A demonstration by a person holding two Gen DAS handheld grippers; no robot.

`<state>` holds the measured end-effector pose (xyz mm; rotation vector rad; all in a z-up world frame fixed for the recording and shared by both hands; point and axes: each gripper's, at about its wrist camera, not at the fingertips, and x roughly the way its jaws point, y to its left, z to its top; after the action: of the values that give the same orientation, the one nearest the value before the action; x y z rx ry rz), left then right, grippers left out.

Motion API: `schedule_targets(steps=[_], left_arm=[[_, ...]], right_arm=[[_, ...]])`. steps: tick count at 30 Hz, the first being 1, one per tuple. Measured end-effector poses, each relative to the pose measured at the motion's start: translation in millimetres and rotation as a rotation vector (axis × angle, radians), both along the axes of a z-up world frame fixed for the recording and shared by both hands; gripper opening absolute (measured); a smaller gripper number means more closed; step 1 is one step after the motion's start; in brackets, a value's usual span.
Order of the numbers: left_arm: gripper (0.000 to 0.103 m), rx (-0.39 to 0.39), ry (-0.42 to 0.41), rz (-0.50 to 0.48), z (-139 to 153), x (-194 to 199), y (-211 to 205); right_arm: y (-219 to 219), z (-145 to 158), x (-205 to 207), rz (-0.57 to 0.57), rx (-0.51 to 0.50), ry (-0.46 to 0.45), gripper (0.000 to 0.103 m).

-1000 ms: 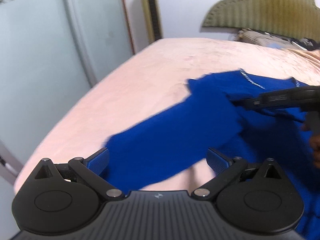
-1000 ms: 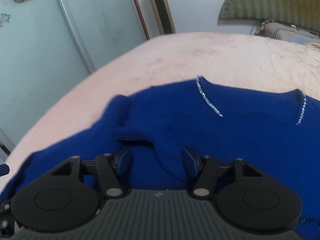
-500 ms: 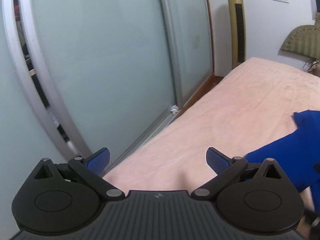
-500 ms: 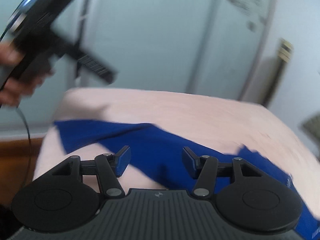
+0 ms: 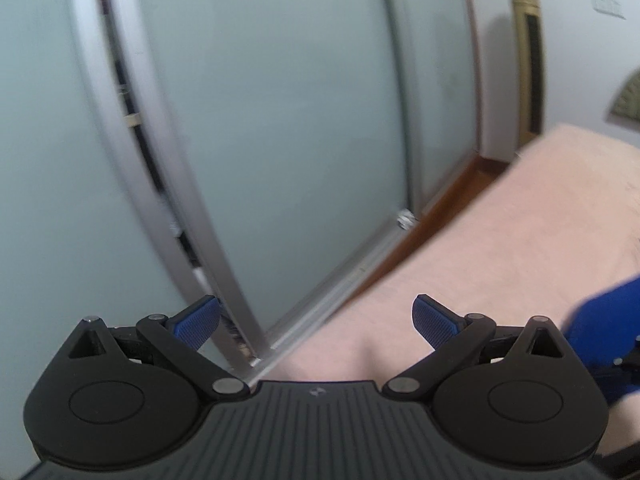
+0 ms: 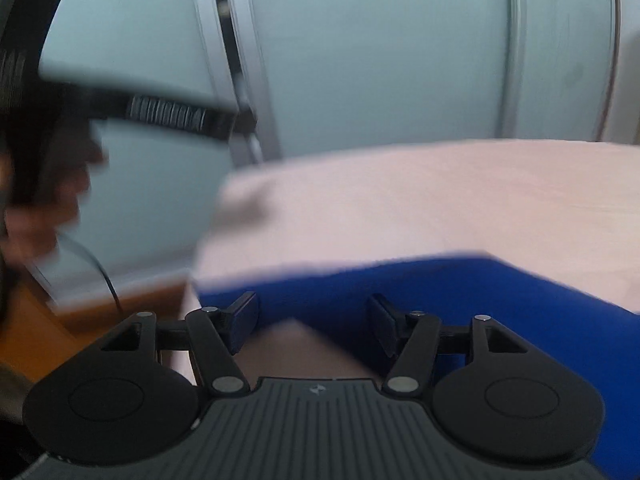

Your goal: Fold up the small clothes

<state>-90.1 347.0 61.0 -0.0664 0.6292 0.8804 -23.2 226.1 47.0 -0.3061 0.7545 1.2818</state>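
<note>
A blue knit garment (image 6: 460, 288) lies on the pink bed (image 6: 440, 200), its edge running across the right wrist view just beyond the fingers. My right gripper (image 6: 312, 322) is open and empty, low over the near edge of the garment. My left gripper (image 5: 316, 318) is open and empty, off the bed's left edge, pointing at the sliding doors; only a corner of the garment (image 5: 604, 328) shows at its right. The left gripper also shows blurred at the upper left of the right wrist view (image 6: 172, 114).
Frosted glass sliding doors (image 5: 280, 120) with metal frames run along the left side of the bed (image 5: 520, 240). A strip of wooden floor (image 5: 452, 196) lies between them. A gold tower fan (image 5: 528, 52) stands at the far wall.
Both grippers have swung left, away from the garment's middle. The left one now faces the doors off the bed edge. The right one has come down to the garment's near edge.
</note>
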Motion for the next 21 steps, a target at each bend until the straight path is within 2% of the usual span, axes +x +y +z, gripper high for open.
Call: schedule_targets(steps=[1,3,6,9,12,14,18,21], left_arm=[[0.103,0.009,-0.003,0.016,1.1,-3.0,2.6],[0.103,0.014,0.006,0.031,0.8,-6.1,6.3],[0.103,-0.010,0.024,0.001,-3.1,-6.5,4.3],[0.103,-0.030,0.015,-0.097,-6.1,-6.1,-7.1],[0.103,-0.017,0.038,-0.237,-13.8,2.3,-24.1],[0.103,0.004,0.064,-0.348,-21.0,3.2,-38.4],[0.103,0.061,0.110,-0.530,-33.0,-2.0,-72.4],[0.103,0.128,0.134,-0.611,-41.9,2.3,-95.2]], right_arm=[[2.8,7.1,5.3,-0.014,0.063,0.035,0.066],[5.7,23.0,20.3,-0.093,0.194,0.094,0.076],[0.1,40.0,35.0,-0.217,0.251,0.113,0.076],[-18.1,47.8,25.9,-0.270,0.205,-0.014,0.076],[-36.8,42.3,13.7,-0.305,0.072,-0.149,0.077],[-50.8,34.9,15.7,-0.345,0.017,-0.144,0.079],[-79.8,21.7,37.7,-0.504,0.011,-0.087,0.080],[-75.9,15.5,46.2,-0.546,-0.014,-0.076,0.082]])
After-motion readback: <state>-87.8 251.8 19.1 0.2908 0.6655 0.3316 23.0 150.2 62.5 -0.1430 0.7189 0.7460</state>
